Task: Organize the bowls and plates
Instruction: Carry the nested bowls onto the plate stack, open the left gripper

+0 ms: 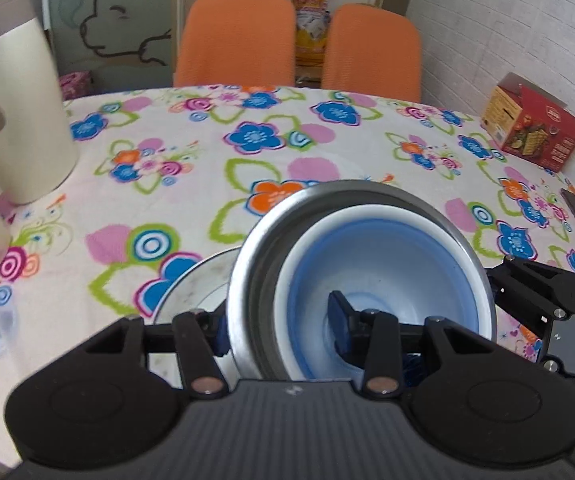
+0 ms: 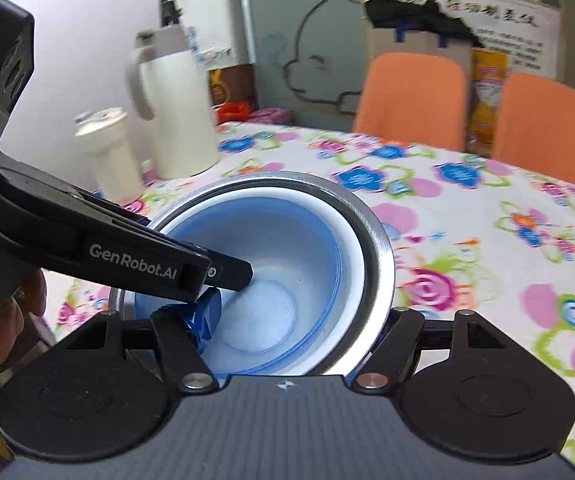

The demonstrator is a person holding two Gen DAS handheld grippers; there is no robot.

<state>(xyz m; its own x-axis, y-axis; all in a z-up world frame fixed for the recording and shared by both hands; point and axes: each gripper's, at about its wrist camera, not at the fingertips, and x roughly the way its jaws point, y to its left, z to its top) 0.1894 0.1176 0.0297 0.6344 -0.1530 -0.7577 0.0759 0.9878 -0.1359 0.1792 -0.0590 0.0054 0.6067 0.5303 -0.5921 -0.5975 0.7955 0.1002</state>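
A: What does the left wrist view show?

B: Low in the centre, the left claw (image 1: 283,320) pinches the near wall of the metal bowl (image 1: 255,280), one blue pad outside, one inside the blue bowl (image 1: 387,264) nested in it. A metal plate (image 1: 191,288) shows just left of them on the floral worktop (image 1: 207,160). A cream jug (image 1: 19,120) stands at upper left, a red box (image 1: 531,124) at right.

A: And the right wrist view?

B: The right claw (image 2: 299,328) straddles the nested bowls' right wall at lower centre; one finger is hidden, so I cannot tell whether it clamps. The left claw's finger (image 2: 227,272) reaches in from the left.
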